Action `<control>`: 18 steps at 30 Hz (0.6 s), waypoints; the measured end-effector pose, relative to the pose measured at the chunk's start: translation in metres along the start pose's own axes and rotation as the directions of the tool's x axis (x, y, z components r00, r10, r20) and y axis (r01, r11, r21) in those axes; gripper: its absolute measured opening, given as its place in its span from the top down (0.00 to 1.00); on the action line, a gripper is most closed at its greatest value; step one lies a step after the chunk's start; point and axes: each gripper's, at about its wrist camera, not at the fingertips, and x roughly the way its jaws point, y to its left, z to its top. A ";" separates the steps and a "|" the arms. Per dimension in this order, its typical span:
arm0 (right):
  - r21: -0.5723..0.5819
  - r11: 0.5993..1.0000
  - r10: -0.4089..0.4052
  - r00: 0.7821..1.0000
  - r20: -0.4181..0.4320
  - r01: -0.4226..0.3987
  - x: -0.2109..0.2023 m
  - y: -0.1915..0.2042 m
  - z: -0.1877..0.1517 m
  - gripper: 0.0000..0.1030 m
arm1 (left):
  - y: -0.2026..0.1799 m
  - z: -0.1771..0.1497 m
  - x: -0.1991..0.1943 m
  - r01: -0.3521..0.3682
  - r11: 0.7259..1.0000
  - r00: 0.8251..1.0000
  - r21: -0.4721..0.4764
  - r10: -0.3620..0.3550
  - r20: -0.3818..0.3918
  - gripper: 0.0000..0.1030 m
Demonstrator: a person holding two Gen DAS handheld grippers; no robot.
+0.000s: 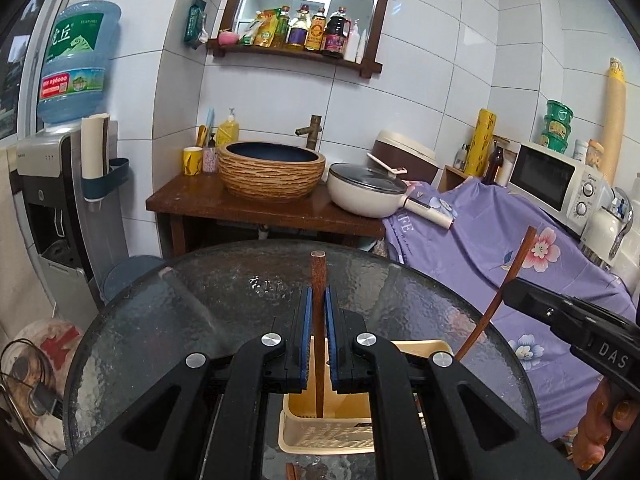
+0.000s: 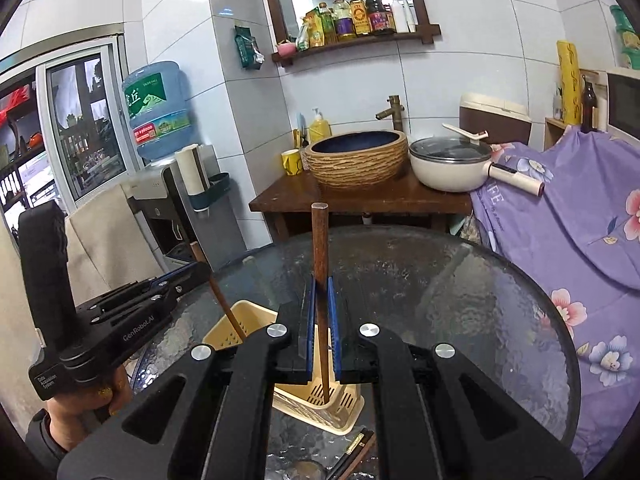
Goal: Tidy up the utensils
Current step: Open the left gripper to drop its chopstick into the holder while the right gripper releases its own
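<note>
In the left wrist view my left gripper (image 1: pixel 318 294) is shut on a brown wooden utensil handle (image 1: pixel 318 272). The handle stands nearly upright, its lower end inside the cream slotted utensil holder (image 1: pixel 320 436) on the round glass table (image 1: pixel 160 340). My right gripper (image 1: pixel 510 294) comes in from the right, shut on a second wooden handle (image 1: pixel 516 260) that slants down towards the holder. In the right wrist view my right gripper (image 2: pixel 320 282) clamps its wooden handle (image 2: pixel 320 240), whose tip reaches into the holder (image 2: pixel 336 408). My left gripper (image 2: pixel 202 274) holds the other handle (image 2: pixel 228 310) at the left.
Dark chopsticks (image 2: pixel 356 452) lie on the glass table (image 2: pixel 480 300) just in front of the holder. Behind the table stand a wooden counter with a woven basin (image 1: pixel 272 172) and a white lidded pan (image 1: pixel 366 194). Purple floral cloth (image 1: pixel 500 248) covers the right side; a water dispenser (image 1: pixel 52 184) is on the left.
</note>
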 end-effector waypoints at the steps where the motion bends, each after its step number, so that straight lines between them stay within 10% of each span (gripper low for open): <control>1: 0.011 1.000 0.001 1.000 -0.006 -0.001 0.002 -0.003 -0.002 0.93 | 0.000 0.000 0.000 0.004 1.000 1.000 -0.002 -0.004 0.000 0.93; 10: 0.018 0.999 -0.036 0.999 0.007 0.036 0.003 -0.008 -0.003 0.93 | -0.002 0.000 0.000 0.024 1.000 1.000 0.004 -0.024 -0.009 0.91; 13: 0.008 0.999 -0.046 0.999 0.012 0.046 0.003 -0.008 -0.004 0.89 | -0.003 -0.001 -0.004 0.051 0.999 0.999 0.005 -0.051 0.009 0.71; 15: 0.009 0.998 -0.063 0.998 0.030 0.063 0.000 -0.009 -0.007 0.49 | -0.003 -0.004 -0.011 0.058 0.998 0.998 0.012 -0.059 0.037 0.50; 18: 0.025 0.998 -0.056 0.995 0.081 0.054 -0.012 -0.009 -0.012 0.39 | -0.002 -0.008 -0.023 0.077 0.997 0.995 0.007 -0.077 0.061 0.33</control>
